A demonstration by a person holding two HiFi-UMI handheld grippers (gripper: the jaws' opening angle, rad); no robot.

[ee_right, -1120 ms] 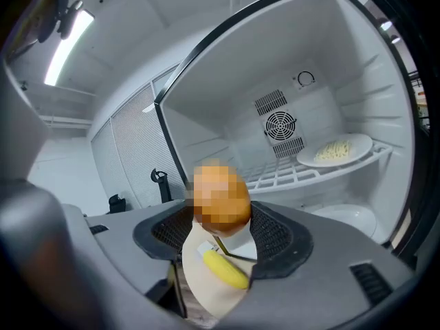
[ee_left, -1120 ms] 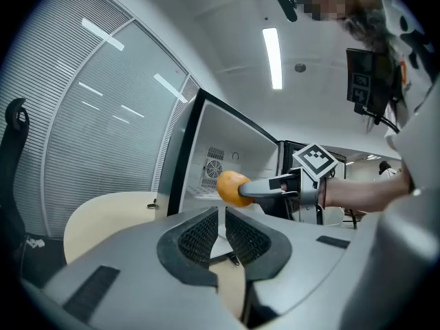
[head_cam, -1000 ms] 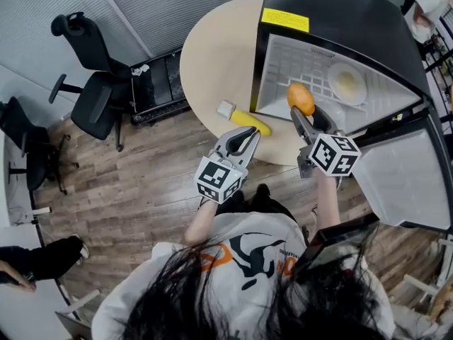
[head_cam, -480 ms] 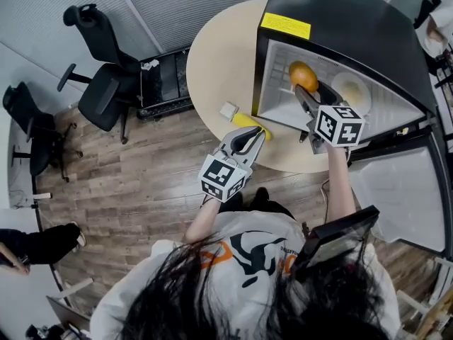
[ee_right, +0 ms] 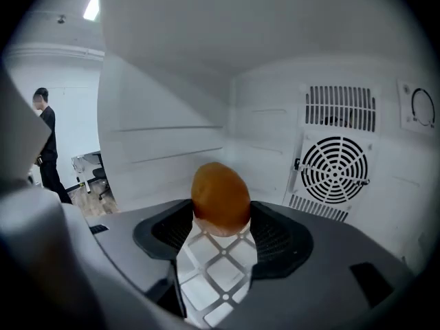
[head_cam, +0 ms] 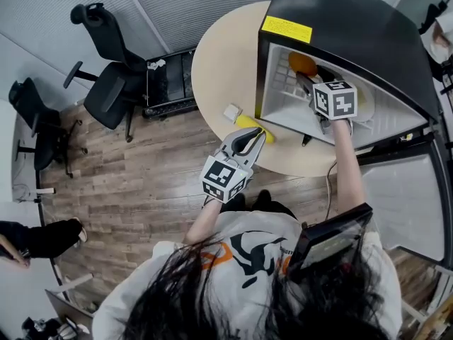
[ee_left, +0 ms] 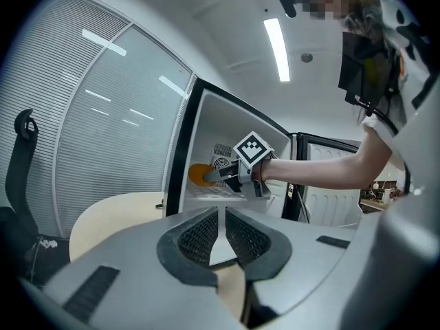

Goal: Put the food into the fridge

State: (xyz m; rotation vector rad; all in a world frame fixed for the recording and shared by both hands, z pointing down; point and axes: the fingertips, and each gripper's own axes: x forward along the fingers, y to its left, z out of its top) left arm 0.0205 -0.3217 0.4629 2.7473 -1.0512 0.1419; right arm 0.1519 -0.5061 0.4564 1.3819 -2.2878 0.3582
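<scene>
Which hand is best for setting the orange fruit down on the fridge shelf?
Right. The right gripper grips the orange fruit inside the fridge, over the wire shelf. The left gripper is shut and empty, outside by the table.

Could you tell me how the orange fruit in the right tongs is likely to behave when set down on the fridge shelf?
The smooth orange egg-shaped fruit is rounded all over, so it may well roll on the white grid shelf. It shows no denting between the right tongs, so it is probably firm. Its smooth skin might slip.
</scene>
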